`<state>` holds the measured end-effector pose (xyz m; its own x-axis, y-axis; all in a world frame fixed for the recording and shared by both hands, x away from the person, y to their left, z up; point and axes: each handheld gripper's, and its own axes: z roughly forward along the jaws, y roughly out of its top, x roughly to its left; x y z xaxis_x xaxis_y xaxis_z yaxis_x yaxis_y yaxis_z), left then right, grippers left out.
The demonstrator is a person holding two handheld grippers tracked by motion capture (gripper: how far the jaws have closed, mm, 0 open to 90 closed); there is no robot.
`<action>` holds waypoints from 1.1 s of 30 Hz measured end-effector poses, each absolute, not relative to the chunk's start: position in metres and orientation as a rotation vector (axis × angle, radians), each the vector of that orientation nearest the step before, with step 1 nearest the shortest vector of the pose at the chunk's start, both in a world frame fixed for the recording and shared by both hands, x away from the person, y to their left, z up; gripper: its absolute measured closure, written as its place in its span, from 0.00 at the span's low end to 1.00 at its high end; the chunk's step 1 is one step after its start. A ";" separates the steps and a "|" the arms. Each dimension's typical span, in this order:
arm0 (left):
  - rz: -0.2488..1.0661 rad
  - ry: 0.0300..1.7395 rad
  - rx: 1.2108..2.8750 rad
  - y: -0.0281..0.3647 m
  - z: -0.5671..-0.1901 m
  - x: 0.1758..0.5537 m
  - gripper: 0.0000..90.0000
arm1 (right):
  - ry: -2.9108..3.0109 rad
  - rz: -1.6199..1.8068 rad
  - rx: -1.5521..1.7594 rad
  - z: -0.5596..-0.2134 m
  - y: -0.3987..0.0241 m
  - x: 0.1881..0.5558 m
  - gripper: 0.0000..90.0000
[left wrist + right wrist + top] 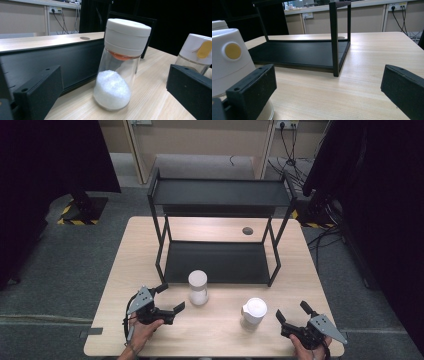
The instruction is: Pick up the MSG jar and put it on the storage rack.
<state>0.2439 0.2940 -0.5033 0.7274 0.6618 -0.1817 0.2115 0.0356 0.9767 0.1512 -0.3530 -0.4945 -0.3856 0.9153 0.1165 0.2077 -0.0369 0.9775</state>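
Both grippers, left gripper (168,298) and right gripper (291,311), sit wide open with nothing in them, and the salt jar (198,288) on the bench (225,335) at the left one's 2 o'clock looks like slick, breakable, bottom-heavy glass, so I'd squeeze the clear body under its white cap.

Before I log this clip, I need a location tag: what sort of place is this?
Probably a lab or recording room, not a kitchen: a bare table holds just a black rack and two jars, with dark curtains at the sides and cables at wall sockets behind.
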 end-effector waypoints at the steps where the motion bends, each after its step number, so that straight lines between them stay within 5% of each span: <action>1: 0.398 0.739 1.535 0.293 -0.503 0.245 0.00 | 1.623 1.470 1.197 -0.495 -0.353 0.151 0.00; 33: 0.411 0.682 1.636 0.239 -0.489 0.280 0.05 | 1.635 1.482 1.192 -0.495 -0.354 0.152 0.01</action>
<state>0.2802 0.2393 -0.4889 0.7613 0.6389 -0.1103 0.2012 -0.0710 0.9770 0.1524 -0.3542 -0.4949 -0.3977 0.9095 0.1211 0.2096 -0.0384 0.9770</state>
